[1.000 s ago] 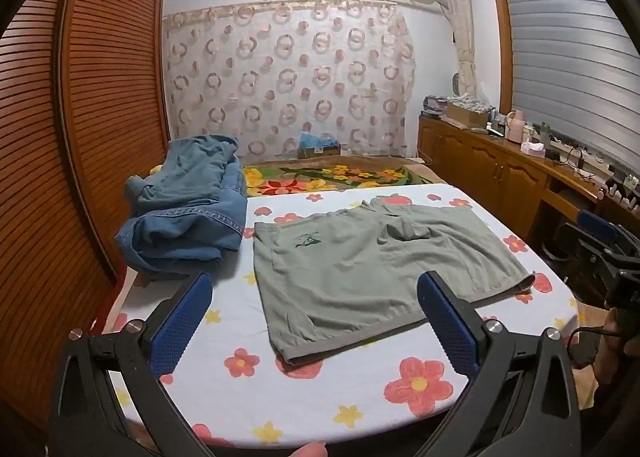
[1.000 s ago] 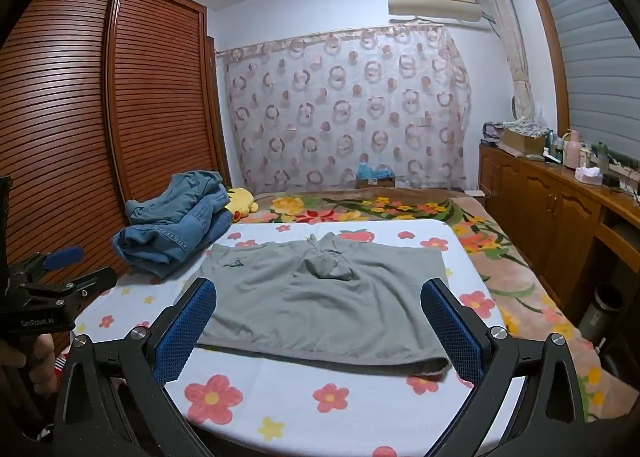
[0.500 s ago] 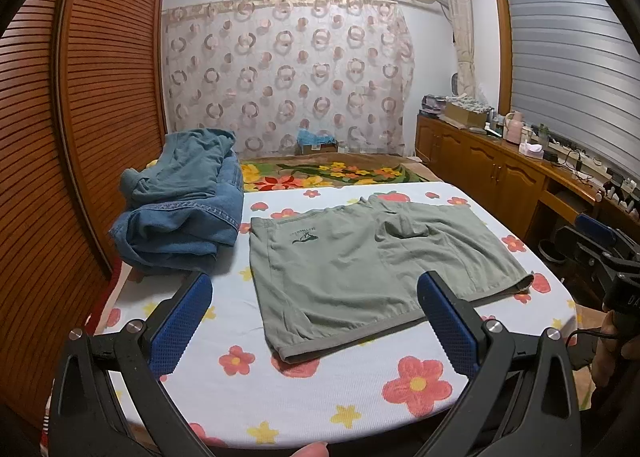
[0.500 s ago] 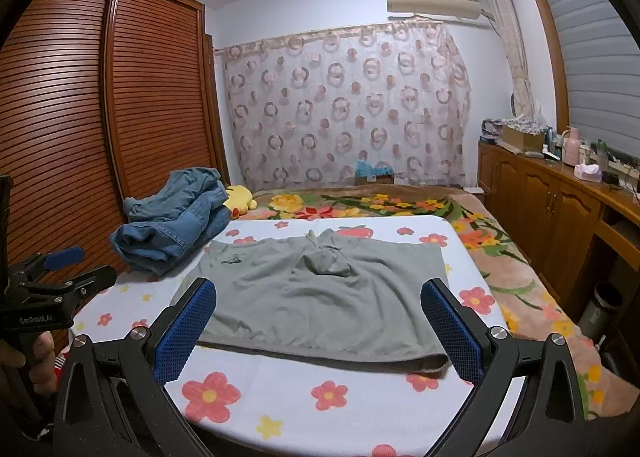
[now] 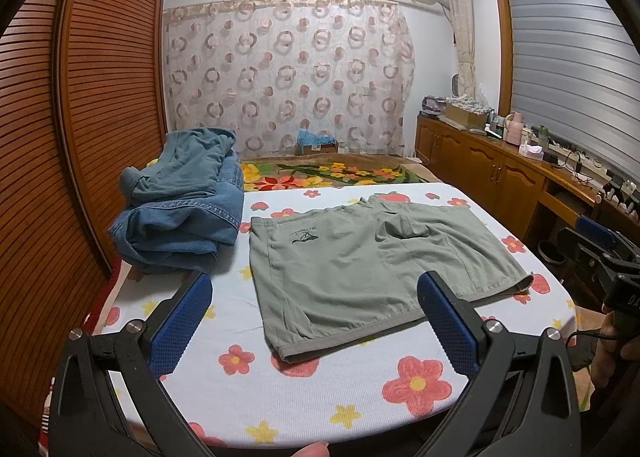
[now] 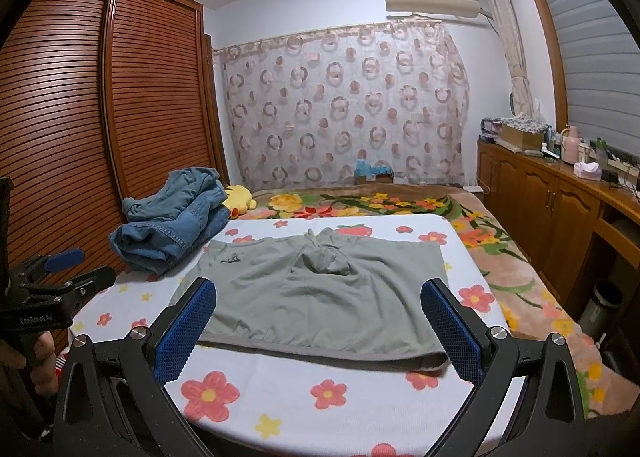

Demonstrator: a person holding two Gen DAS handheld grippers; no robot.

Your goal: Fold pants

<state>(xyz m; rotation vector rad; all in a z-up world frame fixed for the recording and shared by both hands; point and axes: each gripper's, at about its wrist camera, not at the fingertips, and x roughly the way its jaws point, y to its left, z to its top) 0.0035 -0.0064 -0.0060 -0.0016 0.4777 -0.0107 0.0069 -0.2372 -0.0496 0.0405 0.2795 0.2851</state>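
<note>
On flowered tablecloth (image 5: 360, 397), grey pants (image 5: 360, 269), perhaps shorts; denim pile (image 5: 180, 225); both claws (image 5: 316, 321) (image 6: 320, 329) wide.

Matt grey-green cloth shorts (image 5: 372, 261) lie on a finely ribbed flowered cloth table cover (image 5: 320, 389); rough blue denim jeans (image 5: 180, 217); glossy slatted wooden wardrobe doors (image 5: 100, 117).

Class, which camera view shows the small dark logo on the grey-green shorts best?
The left wrist view: the logo on the shorts appears larger and sharper. The right wrist view shows the logo smaller and fainter.
</note>
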